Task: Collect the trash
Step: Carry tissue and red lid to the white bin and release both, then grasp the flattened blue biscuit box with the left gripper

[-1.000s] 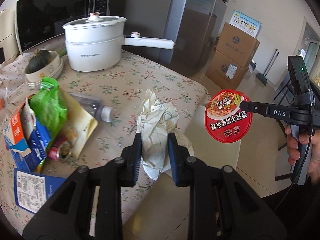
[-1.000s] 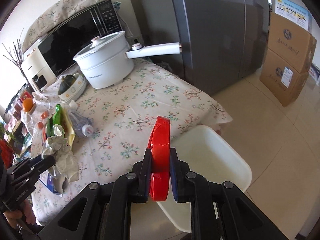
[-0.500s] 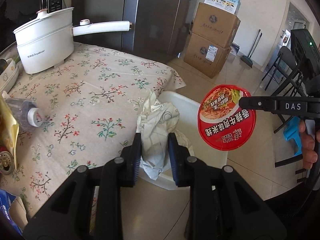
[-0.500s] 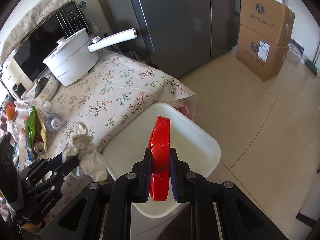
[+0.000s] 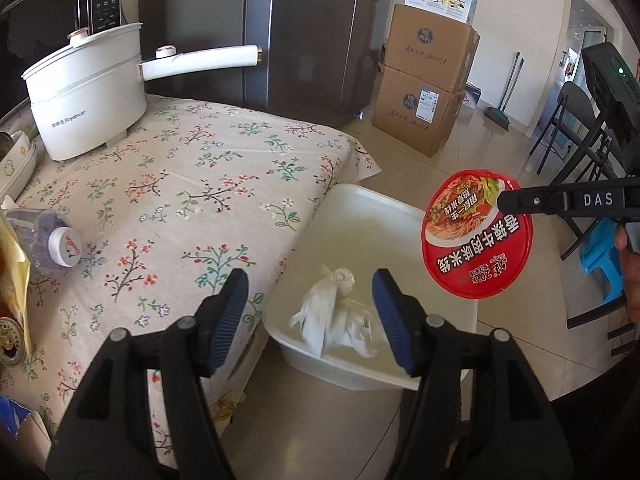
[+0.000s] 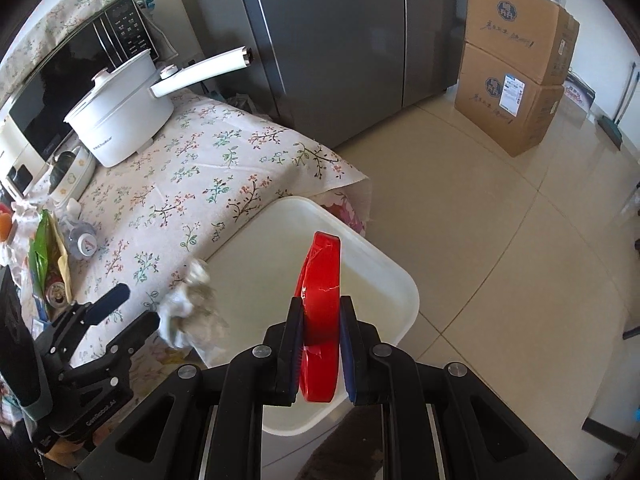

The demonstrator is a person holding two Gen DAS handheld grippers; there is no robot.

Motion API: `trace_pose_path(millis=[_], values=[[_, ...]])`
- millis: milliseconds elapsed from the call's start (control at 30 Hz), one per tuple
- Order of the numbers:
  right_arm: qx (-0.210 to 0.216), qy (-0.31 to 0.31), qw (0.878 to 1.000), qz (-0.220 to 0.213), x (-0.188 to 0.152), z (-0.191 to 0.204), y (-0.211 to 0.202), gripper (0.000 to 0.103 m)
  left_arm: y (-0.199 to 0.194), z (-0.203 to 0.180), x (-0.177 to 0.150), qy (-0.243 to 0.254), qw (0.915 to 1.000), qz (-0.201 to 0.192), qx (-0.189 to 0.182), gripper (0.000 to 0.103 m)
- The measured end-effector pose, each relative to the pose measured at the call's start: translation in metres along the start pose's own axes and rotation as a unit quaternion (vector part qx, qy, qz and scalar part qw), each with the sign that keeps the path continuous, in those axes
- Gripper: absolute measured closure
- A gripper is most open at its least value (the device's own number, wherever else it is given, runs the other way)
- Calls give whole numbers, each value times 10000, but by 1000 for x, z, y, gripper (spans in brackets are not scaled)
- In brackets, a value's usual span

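- Blue-padded fingers of the left gripper (image 5: pixel 310 316) are standing wide apart and holding nothing, directly above the white bin (image 5: pixel 400 210).
- The crumpled white paper (image 5: pixel 336 320) is hanging blurred between them, over the bin's opening and touching neither pad.
- The right gripper (image 6: pixel 320 346) is pinching the red noodle-cup lid (image 6: pixel 322 320) on edge, above the same bin (image 6: pixel 394 276).
- The bin is sitting on the floor, just beside the floral-clothed desk (image 5: pixel 192 184).
- A plastic bottle (image 5: pixel 52 236) is lying on the desk; farther back a white pot (image 5: pixel 86 112) is standing.
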State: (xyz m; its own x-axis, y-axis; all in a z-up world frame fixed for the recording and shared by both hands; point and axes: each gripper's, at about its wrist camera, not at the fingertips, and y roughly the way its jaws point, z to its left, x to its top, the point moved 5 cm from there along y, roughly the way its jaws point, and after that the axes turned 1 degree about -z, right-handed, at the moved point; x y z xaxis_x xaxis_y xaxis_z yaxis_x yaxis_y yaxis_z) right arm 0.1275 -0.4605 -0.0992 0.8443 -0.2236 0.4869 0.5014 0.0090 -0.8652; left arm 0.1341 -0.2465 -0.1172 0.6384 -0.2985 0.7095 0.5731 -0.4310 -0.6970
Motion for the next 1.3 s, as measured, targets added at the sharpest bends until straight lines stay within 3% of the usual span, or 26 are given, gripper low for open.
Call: trace_pose_path(millis=[67, 200, 467, 633, 700, 767, 833, 1100, 1300], values=[[-25, 10, 10000, 21, 0, 0, 2, 86, -5, 5, 1, -40, 9999, 41, 96, 34], [-85, 0, 9999, 93, 0, 4, 8, 86, -20, 22, 1, -153, 9989, 43, 440, 19], [-232, -127, 9992, 303, -2, 14, 25, 86, -54, 60, -10, -438, 9949, 229, 877, 11], [-301, -111, 9991, 286, 1, 21, 26, 85, -75, 83, -17, -646, 9929, 249, 969, 5], [-315, -103, 9991, 276, 2, 24, 26, 79, -84, 92, -20, -721, 9919, 239, 1019, 4], [-312, -85, 9992, 236, 3, 27, 24, 49, -92, 100, -22, -790, 9908, 244, 1075, 4], [-234, -57, 9996, 143, 4, 32, 19, 38, -101, 108, -25, -871, 9895, 236, 1129, 3], [68, -213, 9997, 68, 5, 63, 4, 34, -135, 148, -37, -1210, 9830, 243, 1363, 3], [171, -526, 9984, -135, 6, 96, -11, 28, -160, 189, -56, -1550, 9734, 295, 1661, 3]])
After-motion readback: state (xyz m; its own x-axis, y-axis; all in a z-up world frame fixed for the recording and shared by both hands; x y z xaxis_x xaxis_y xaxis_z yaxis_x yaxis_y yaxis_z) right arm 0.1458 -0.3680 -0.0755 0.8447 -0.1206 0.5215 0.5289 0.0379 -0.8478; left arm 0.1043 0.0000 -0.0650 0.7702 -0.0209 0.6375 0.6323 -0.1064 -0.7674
